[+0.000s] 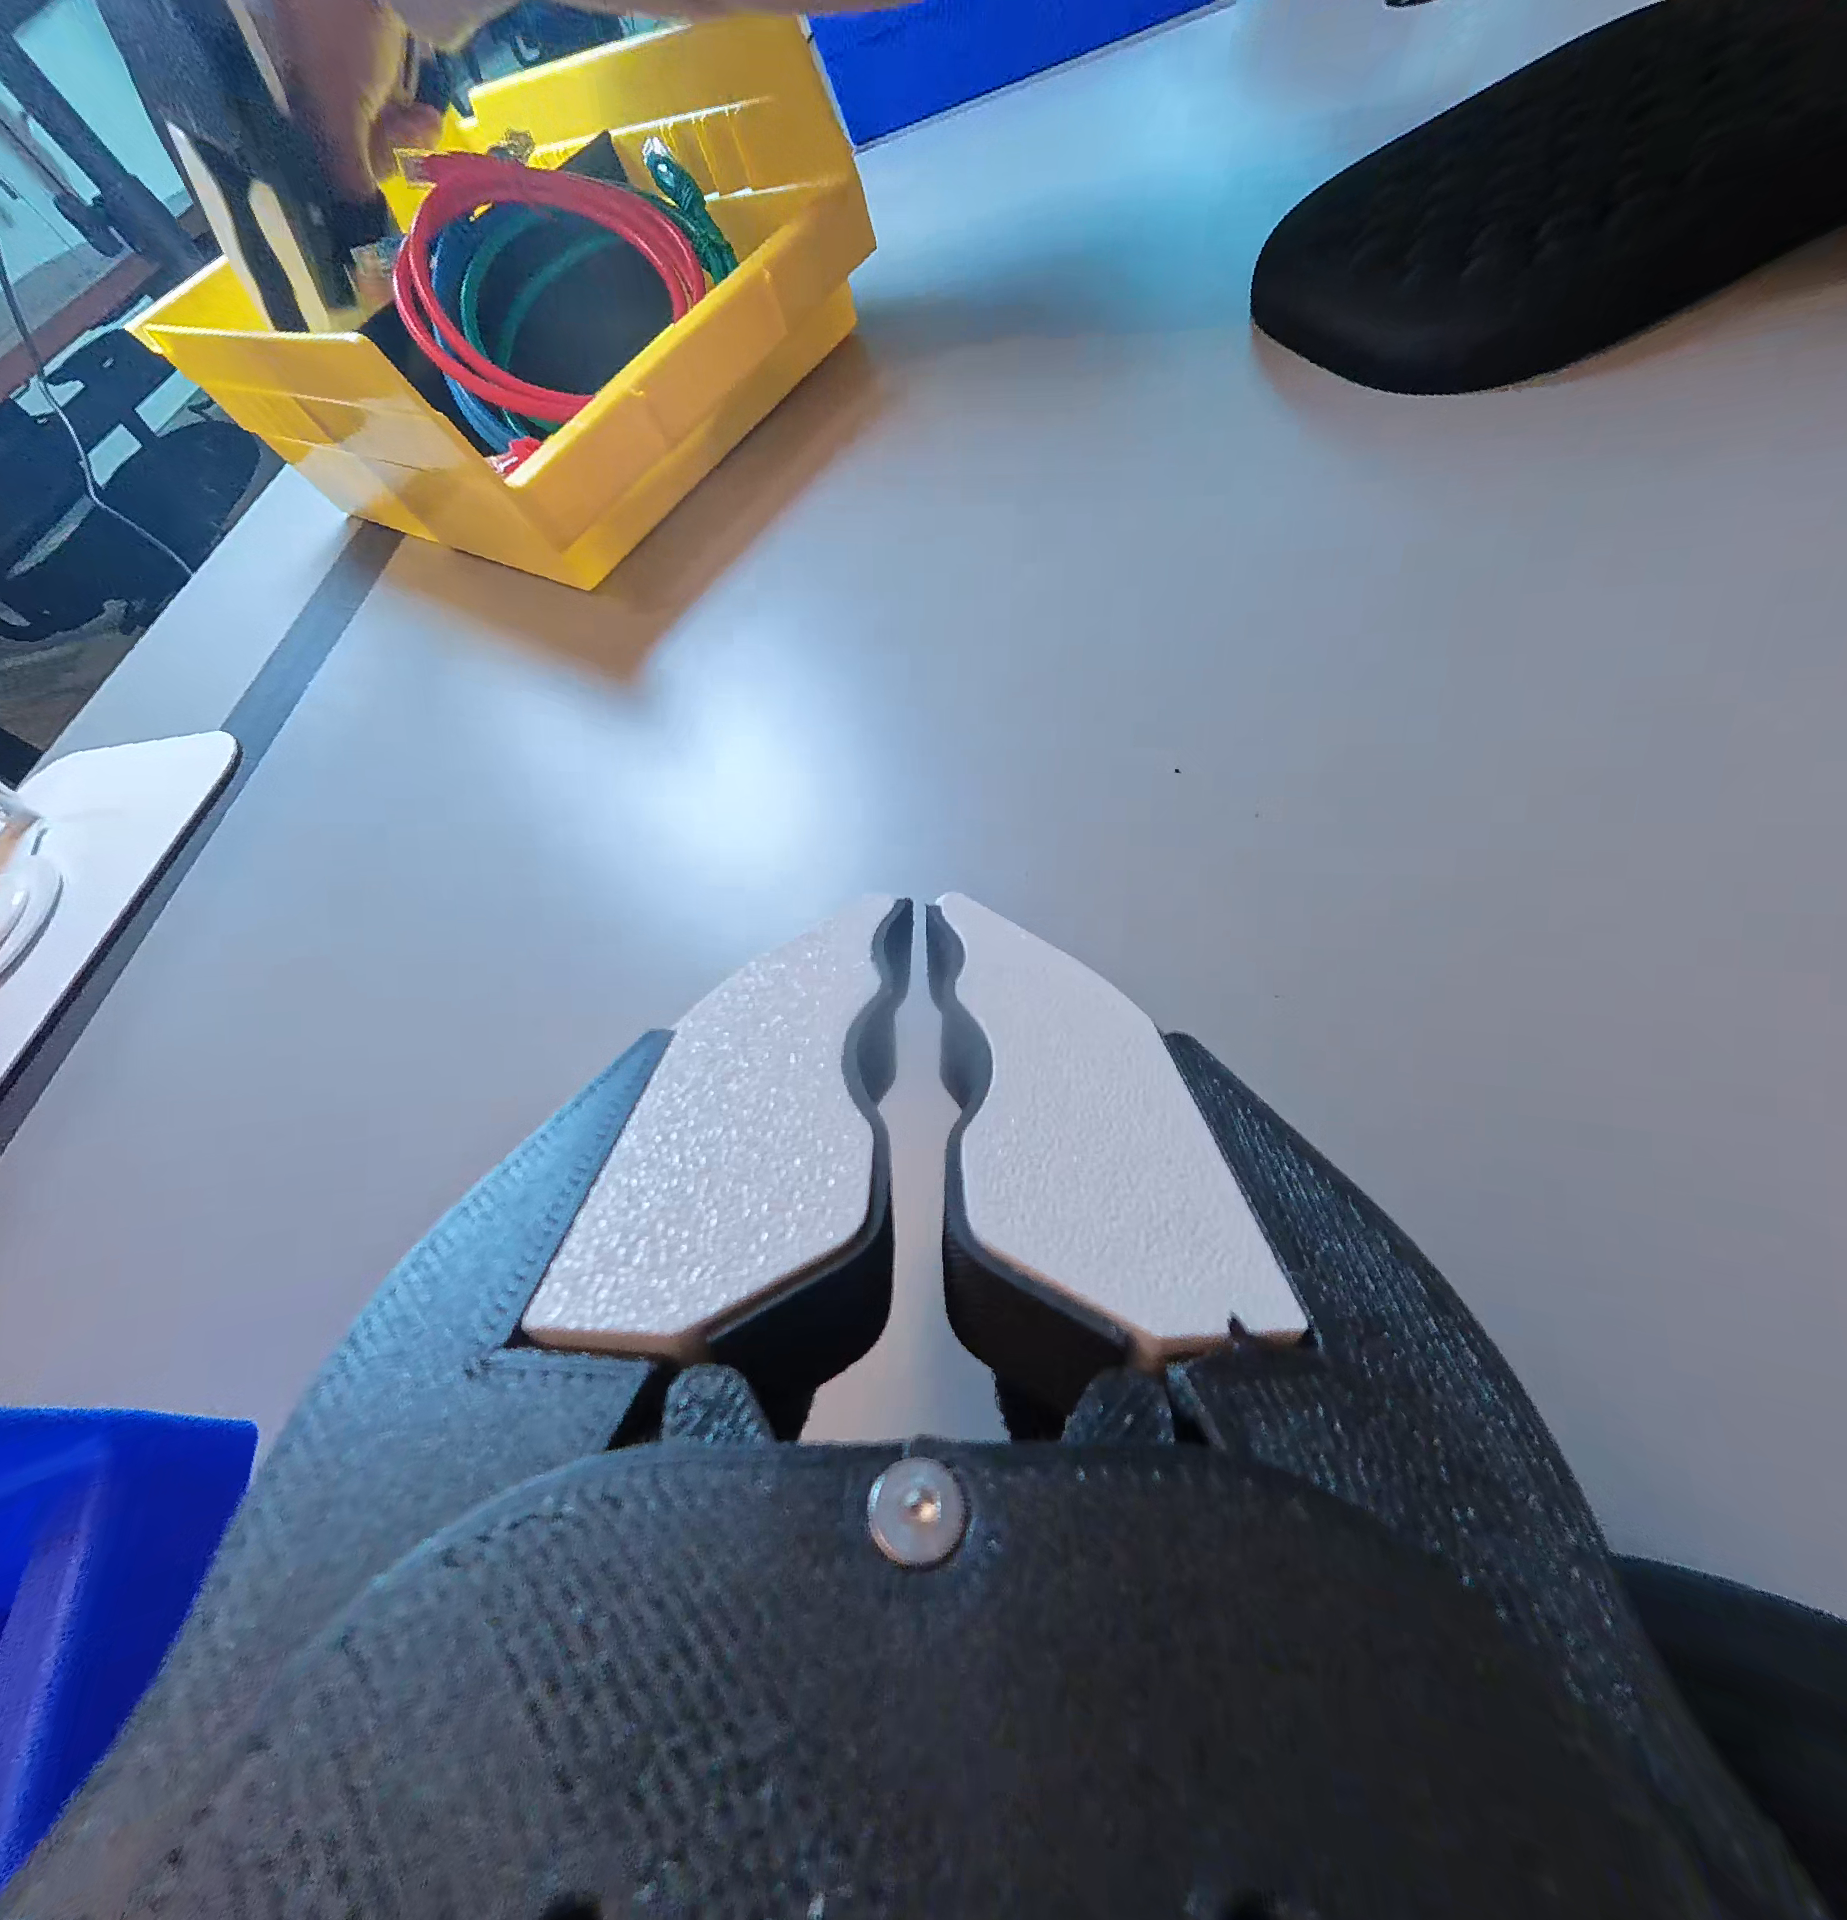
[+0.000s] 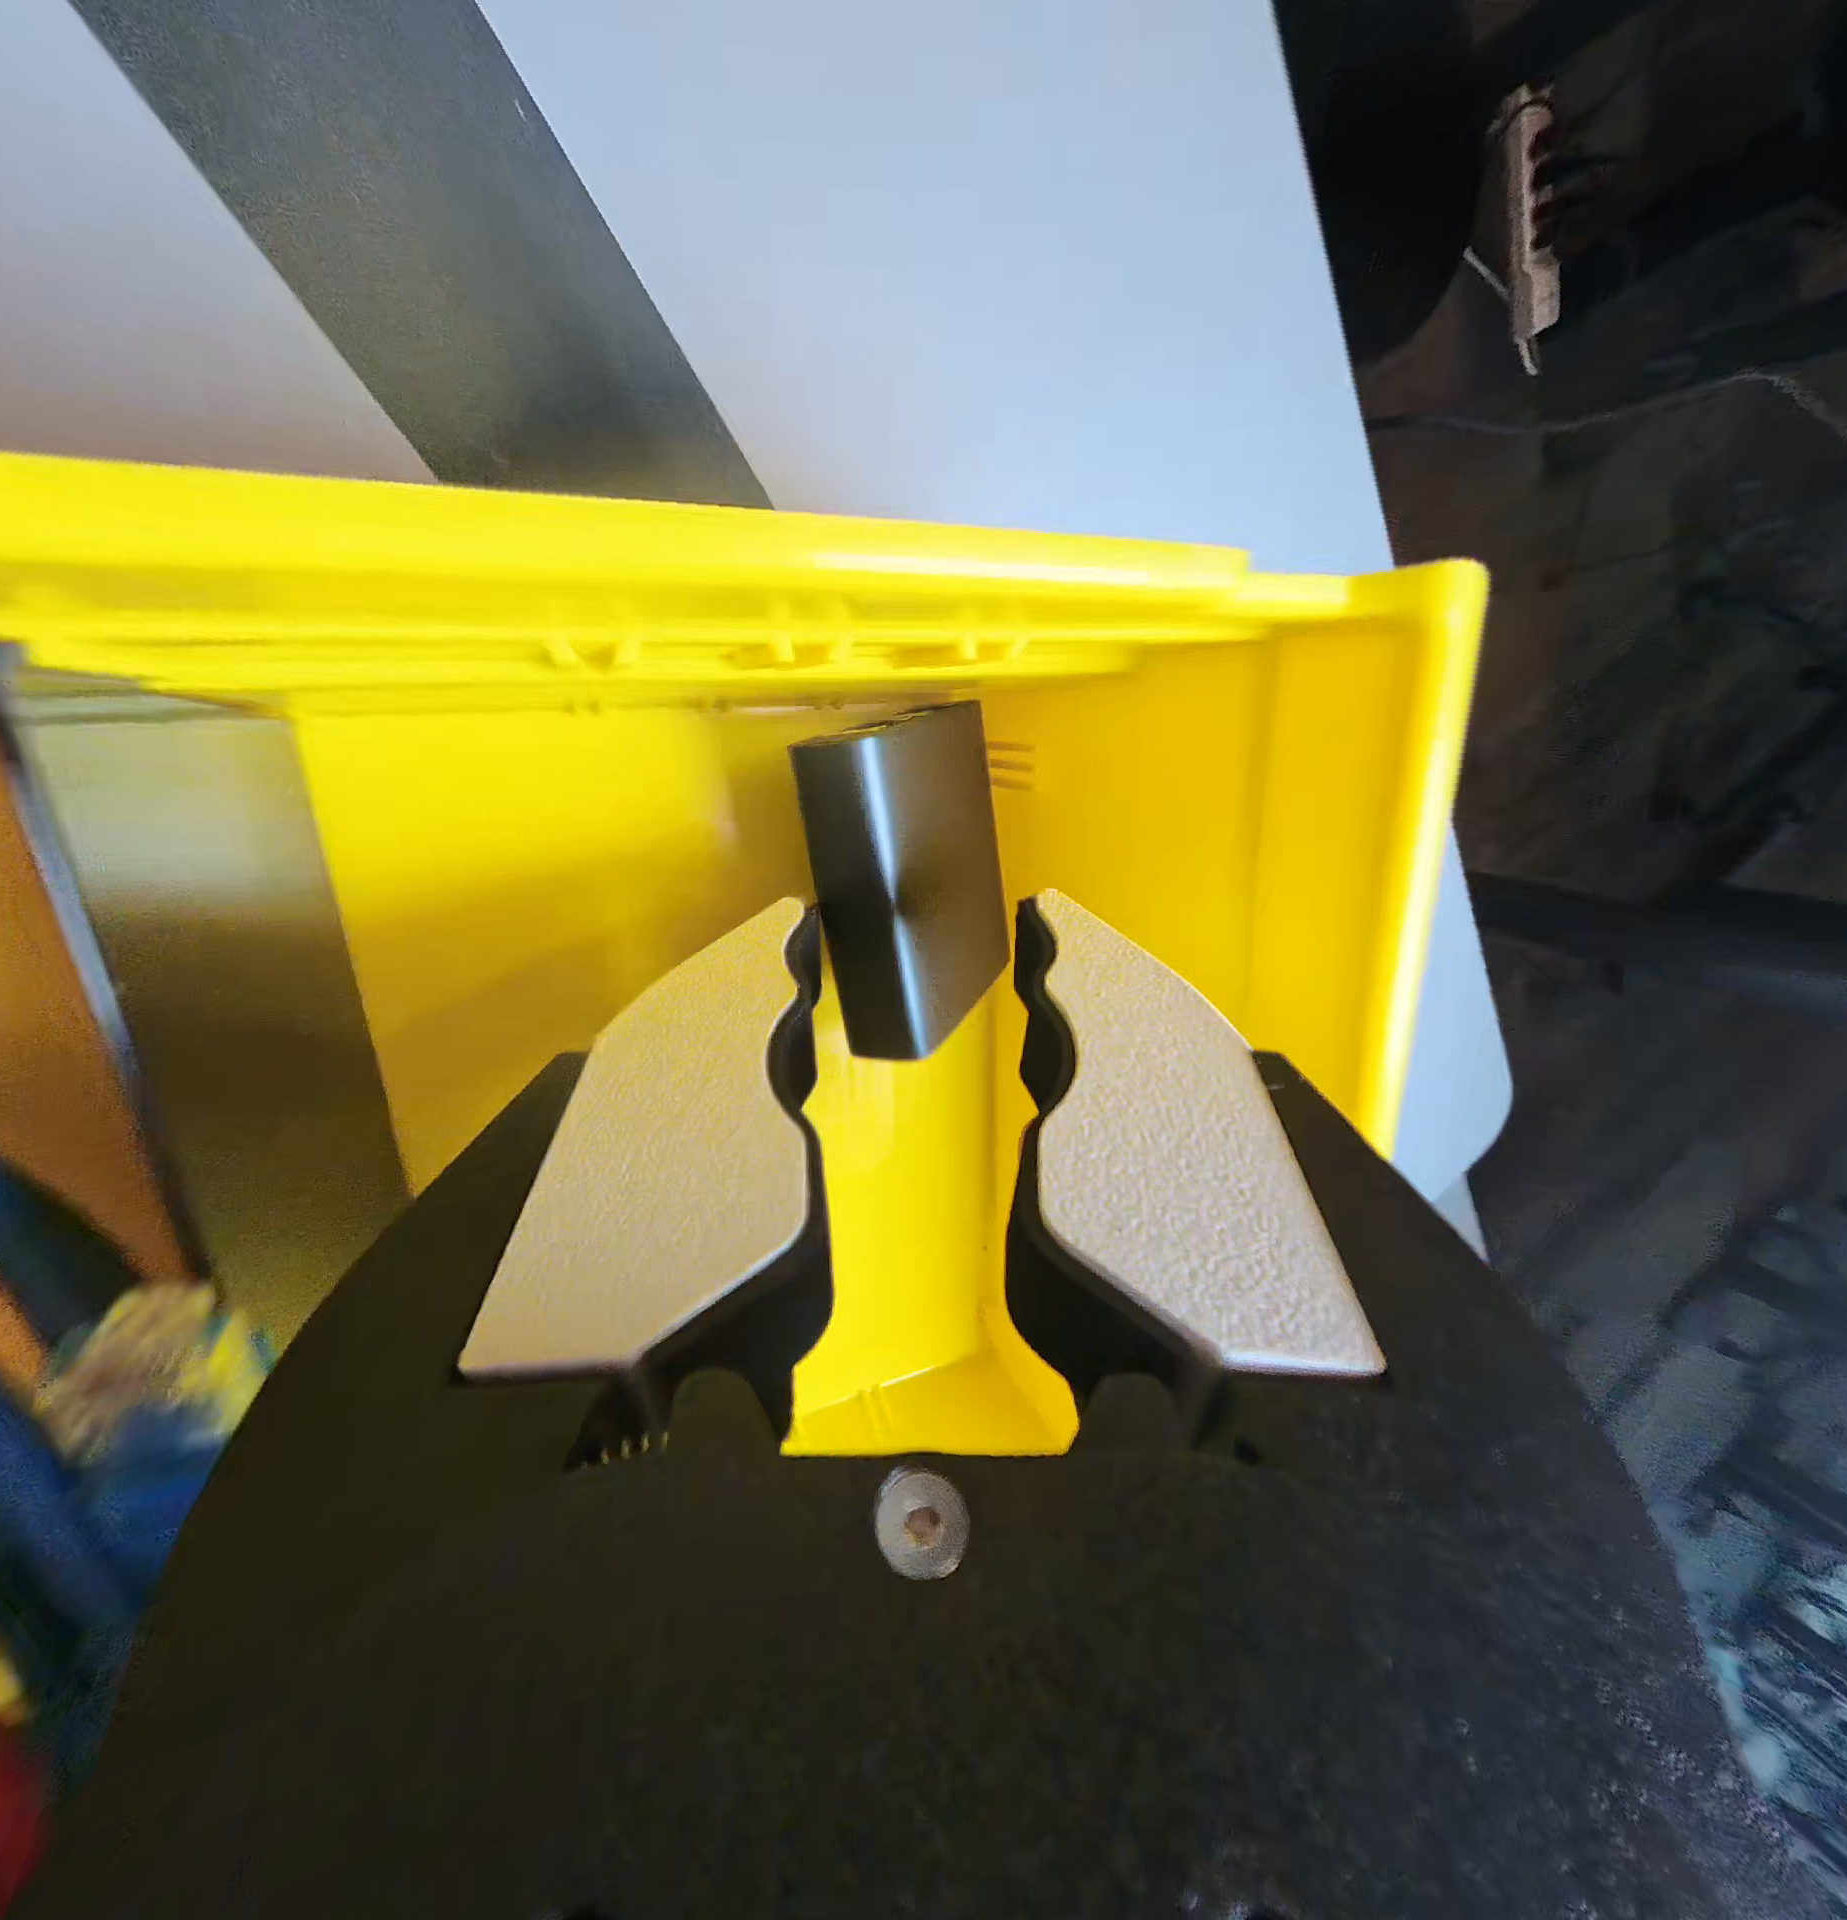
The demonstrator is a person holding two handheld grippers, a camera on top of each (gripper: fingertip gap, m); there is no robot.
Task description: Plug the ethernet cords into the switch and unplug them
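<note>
Nearest our lens, lower half of the left wrist view: our left gripper (image 1: 920,914), black body, pale textured fingers. Jaws nearly closed, only a hairline gap at the tips, nothing between them. It hangs over bare grey table (image 1: 1158,644), well apart from the work.

Yellow bin (image 1: 607,488), upper left of that same view, sits on the table. Coiled inside it: the ethernet cords, red (image 1: 545,223), blue (image 1: 451,343) and green (image 1: 586,265), loops stacked together, no end led out that we can see. A black padded object (image 1: 1563,197) lies at upper right; a blue bin corner (image 1: 77,1507) at lower left.

Right wrist view: our right gripper (image 2: 914,920) is down inside the yellow bin, its wall (image 2: 607,613) filling the middle of the frame. Jaws partly open, one each side of a small black box (image 2: 898,873) leaning against the yellow wall at centre. Left finger looks to touch its edge; right finger shows a sliver of gap. We cannot tell whether the grip has closed on it.

We judge the box to be the switch, though no ports face us.

Progress, as we read it: barely begun. Switch is not yet out of the bin, cords coiled, nothing plugged. Remaining: lift switch out, set it down, fetch cords, plug each, unplug each.
</note>
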